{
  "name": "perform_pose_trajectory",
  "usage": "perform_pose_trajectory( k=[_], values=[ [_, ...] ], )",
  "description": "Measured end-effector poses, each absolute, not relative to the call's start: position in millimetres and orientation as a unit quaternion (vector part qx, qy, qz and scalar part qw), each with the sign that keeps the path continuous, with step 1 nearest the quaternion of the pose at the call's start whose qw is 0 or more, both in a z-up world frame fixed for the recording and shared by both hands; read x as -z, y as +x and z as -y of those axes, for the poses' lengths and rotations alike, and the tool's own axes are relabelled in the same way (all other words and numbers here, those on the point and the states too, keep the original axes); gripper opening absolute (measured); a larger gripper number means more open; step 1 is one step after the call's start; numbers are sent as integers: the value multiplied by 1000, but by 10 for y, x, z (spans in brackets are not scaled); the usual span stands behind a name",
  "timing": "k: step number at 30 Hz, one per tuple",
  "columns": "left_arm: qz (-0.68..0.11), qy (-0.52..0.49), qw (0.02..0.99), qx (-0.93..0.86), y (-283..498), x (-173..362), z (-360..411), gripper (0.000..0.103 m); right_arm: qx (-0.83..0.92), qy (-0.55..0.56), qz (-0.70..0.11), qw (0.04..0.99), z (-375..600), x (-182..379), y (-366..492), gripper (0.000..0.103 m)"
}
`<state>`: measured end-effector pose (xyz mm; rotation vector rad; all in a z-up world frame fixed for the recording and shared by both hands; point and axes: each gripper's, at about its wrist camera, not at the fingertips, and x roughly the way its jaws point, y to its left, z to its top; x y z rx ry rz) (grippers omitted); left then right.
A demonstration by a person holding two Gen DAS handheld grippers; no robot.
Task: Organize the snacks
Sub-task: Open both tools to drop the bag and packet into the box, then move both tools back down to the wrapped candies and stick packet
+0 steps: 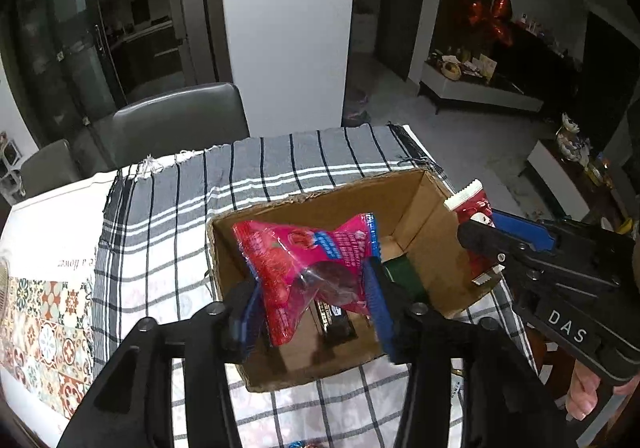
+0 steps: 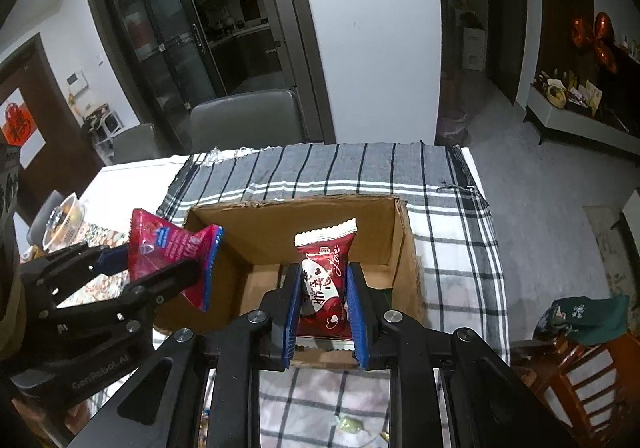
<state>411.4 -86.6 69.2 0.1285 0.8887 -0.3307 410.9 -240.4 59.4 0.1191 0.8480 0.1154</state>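
1. Cardboard box (image 2: 404,244) sitting open-topped on a checked grey-and-white cloth (image 2: 452,216) over the table, near the right end of it.
2. Left gripper (image 1: 316,300) clenching a pink snack packet (image 1: 304,260) between blue pads (image 1: 376,296), holding it above the box's left half; packet crumpled at the pinch, its sealed blue edge pointing to the far right.
3. Seen from the right wrist camera, hanging over the box's left wall, with the same pink packet (image 2: 172,252) tilted toward the opening.
4. Right gripper (image 2: 324,308) grasping a red packet with white lettering and hearts (image 2: 324,280), blue pads (image 2: 356,312) pressing both its long sides; white crimped end pointing to the far side.
5. Hovering above the near part of the box, roughly at its middle; from the left wrist camera, appearing at the box's right wall with the red packet (image 1: 476,216) sticking up past the rim.
6. Lying on the box floor: a dark wrapped bar (image 1: 336,320) and a green item (image 1: 404,272), both partly hidden behind the left gripper.
7. Resting on the cloth nearer than the box: a small pale wrapped sweet (image 2: 348,422).
8. Standing beyond the table's far edge: a grey chair (image 1: 180,116).
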Motion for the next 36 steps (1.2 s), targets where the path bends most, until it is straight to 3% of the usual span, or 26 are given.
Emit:
perform_pose_trajectory(
  k=[3, 4, 5, 20, 36],
  values=[
    [-418, 71, 892, 157, 4062, -714, 879, 61, -53, 61, -407, 910, 2451, -589, 4083, 26],
    [-415, 75, 893, 157, 4042, -719, 877, 62, -52, 61, -408, 910, 2464, -589, 4073, 32],
    [-413, 77, 894, 157, 4025, -725, 882, 62, -51, 61, -407, 910, 2473, -589, 4056, 37],
    [-399, 60, 899, 171, 3247, -774, 654, 62, -86, 60, -384, 917, 2243, -664, 3349, 37],
    [-411, 67, 898, 145, 2390, -403, 244, 62, -158, 38, -424, 891, 1718, -132, 2628, 37]
  ],
)
